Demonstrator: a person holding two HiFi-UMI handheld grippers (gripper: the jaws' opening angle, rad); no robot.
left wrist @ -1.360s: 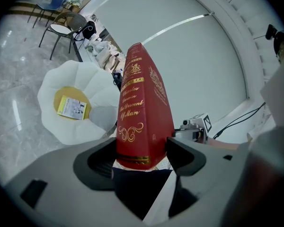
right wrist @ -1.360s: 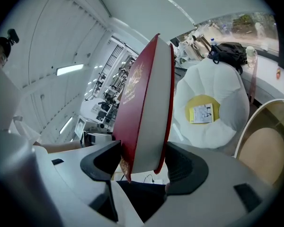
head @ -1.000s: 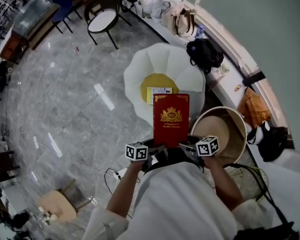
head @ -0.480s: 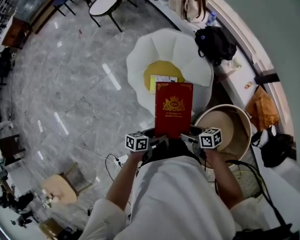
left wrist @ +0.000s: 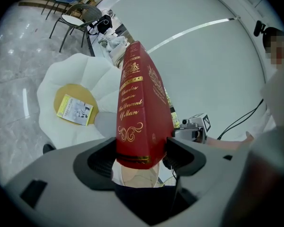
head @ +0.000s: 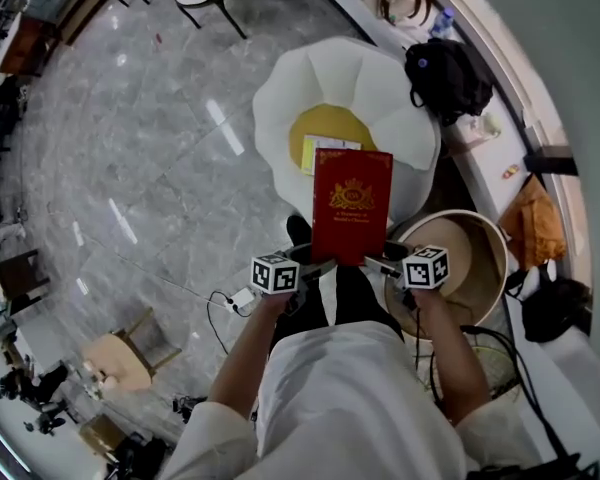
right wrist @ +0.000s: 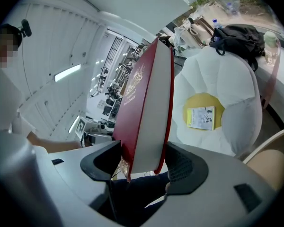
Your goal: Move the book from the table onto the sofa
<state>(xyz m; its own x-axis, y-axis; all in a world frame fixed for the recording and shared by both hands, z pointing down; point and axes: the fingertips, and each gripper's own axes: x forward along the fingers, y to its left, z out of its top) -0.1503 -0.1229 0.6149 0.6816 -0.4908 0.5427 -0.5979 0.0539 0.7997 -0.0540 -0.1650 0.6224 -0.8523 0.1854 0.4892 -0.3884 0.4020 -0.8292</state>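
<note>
Red book [head: 351,206] is in the air, cover up, gripped at its near end from both sides. Left gripper [head: 315,265] is clamped on the spine corner, right gripper [head: 382,262] on the page-edge corner. White sofa [head: 380,78] is at 12 o'clock, and the book's far end overlaps it in the head view. A booklet [head: 318,152] lies on the sofa's yellow cushion [head: 325,125], at 11 o'clock. Round table [head: 485,230] is at 4 o'clock.

Yellow sofa seat [head: 325,123] is partly taken by a booklet [left wrist: 75,109] — room is left around it; a round table [head: 472,268] is set alongside.
</note>
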